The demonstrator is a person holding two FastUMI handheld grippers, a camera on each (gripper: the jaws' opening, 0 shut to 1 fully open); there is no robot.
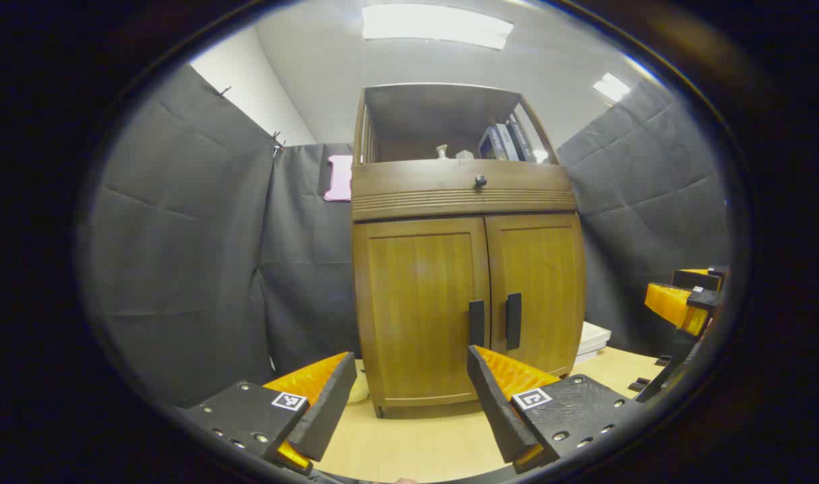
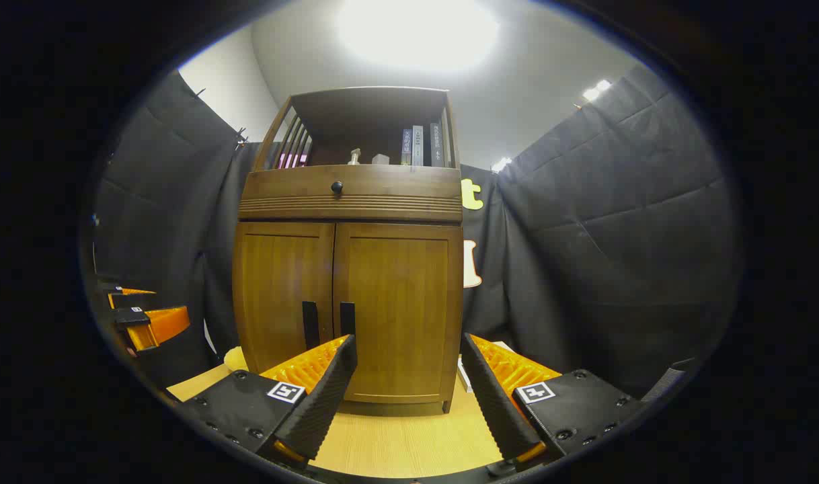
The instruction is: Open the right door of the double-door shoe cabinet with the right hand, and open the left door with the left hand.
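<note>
A wooden shoe cabinet [image 1: 463, 195] stands on a light table, both doors closed. In the left gripper view the left door [image 1: 419, 302] and right door [image 1: 540, 282] each carry a dark vertical handle: left handle [image 1: 476, 323], right handle [image 1: 513, 320]. My left gripper [image 1: 409, 359] is open, short of the left door, nothing between its fingers. In the right gripper view the cabinet [image 2: 349, 195] shows its handles [image 2: 310, 325] [image 2: 347, 318]. My right gripper [image 2: 406, 346] is open in front of the right door [image 2: 396, 302]. Each view catches the other gripper at its edge [image 1: 685, 302] [image 2: 144, 316].
The open shelf on top holds books [image 2: 419, 146] and small items. A drawer with a round knob [image 1: 480, 180] sits above the doors. Black cloth walls surround the cabinet. A white stack [image 1: 594, 336] lies on the table [image 1: 416, 444] beside the cabinet's right side.
</note>
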